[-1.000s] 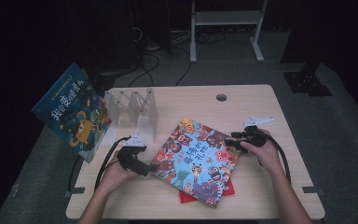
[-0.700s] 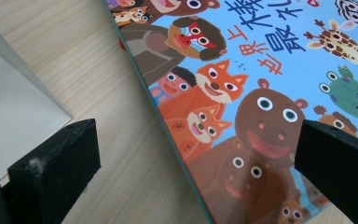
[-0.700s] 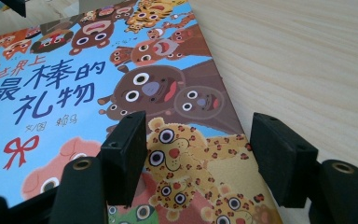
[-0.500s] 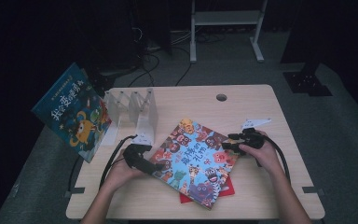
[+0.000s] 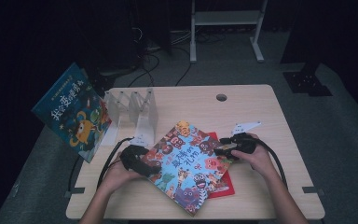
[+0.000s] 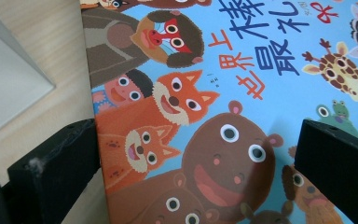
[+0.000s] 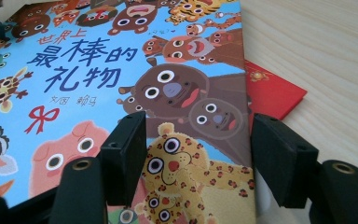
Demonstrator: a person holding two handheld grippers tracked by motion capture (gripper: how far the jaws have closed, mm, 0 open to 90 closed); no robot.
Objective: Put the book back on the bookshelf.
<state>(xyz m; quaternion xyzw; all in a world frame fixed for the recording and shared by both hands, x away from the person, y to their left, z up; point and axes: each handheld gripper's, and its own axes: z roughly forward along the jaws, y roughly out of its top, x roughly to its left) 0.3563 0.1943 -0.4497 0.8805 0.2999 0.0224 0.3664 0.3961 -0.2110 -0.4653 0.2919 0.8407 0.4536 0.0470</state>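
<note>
Opening my right gripper (image 5: pixel 221 150) wider astride the animal book's (image 5: pixel 191 163) edge, left gripper (image 5: pixel 154 169) apart there too, grab pending.

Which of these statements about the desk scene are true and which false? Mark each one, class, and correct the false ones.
1. The animal picture book lies on top of a red book. True.
2. The right tool is clamped shut on the book. False: its jaws stand apart over the cover's edge.
3. A second blue book leans at the table's left edge. True.
4. The clear divider rack holds three books. False: its slots are empty.
5. The left tool straddles the book's edge. True.
</note>
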